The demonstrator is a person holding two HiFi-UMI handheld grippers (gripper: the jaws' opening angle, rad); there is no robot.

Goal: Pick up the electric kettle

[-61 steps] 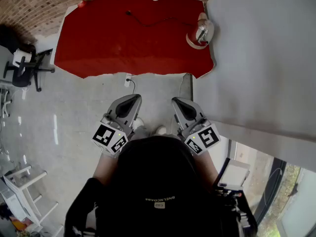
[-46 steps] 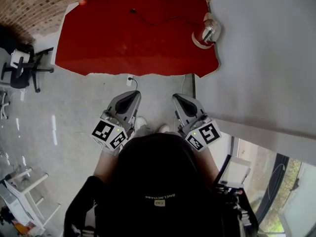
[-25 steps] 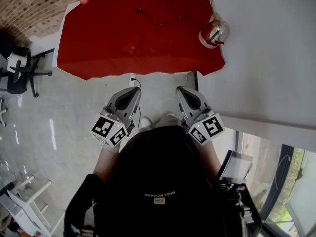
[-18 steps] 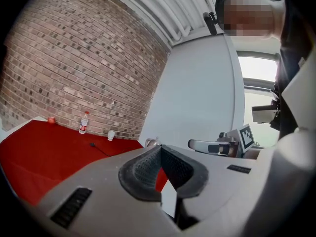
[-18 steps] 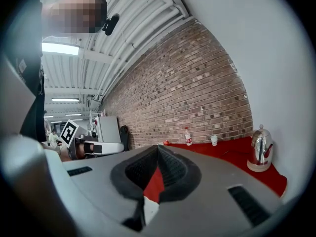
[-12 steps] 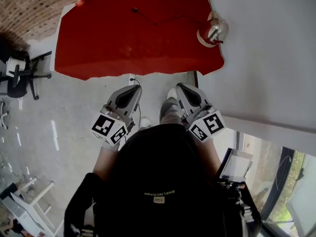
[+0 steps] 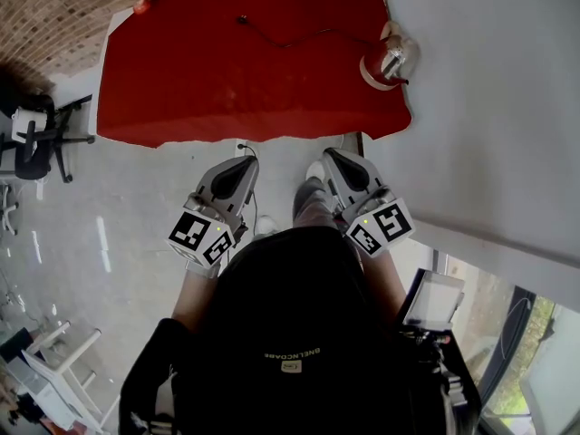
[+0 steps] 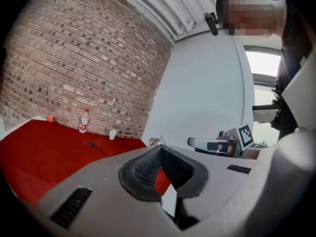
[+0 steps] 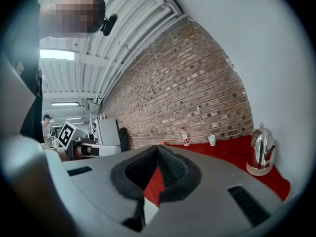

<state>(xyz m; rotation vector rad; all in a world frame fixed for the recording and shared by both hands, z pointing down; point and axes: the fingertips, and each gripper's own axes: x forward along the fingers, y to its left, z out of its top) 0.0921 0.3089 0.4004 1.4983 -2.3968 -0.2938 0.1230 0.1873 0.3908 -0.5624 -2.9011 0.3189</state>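
Ahead, the electric kettle (image 9: pixel 260 149) stands upright on the red table (image 7: pixel 227 71), with left gripper (image 8: pixel 160 148) and right gripper (image 9: pixel 158 148) jaws pressed together.

A red-covered worktop (image 7: pixel 227 80) stood against a brick wall (image 7: pixel 54 12), with a plain white wall (image 7: pixel 489 98) at its right end. A pale grey floor (image 7: pixel 127 216) spread before the worktop, and a black office chair (image 7: pixel 36 139) stood to its left.
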